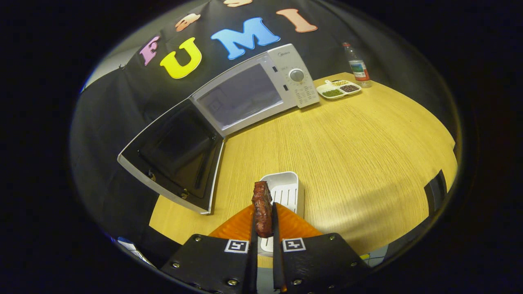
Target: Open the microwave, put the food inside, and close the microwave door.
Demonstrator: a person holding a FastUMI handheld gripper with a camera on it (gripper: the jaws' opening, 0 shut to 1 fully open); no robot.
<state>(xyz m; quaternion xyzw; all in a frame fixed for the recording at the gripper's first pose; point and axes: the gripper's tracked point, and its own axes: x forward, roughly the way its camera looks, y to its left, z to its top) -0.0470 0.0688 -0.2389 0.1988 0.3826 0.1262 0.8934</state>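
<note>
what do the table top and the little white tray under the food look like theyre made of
Table top: looks like light wood or wood-look laminate, with fine parallel grain lines and a soft sheen. White tray: probably moulded plastic, smooth and matte, with ribbed slots in its floor. The tongs are shut on the food, a brown glazed piece.

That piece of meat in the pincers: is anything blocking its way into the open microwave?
Nothing visible does. The hand-held gripper holds the meat above the white tray; bare table leads to the microwave, door swung open.
</note>
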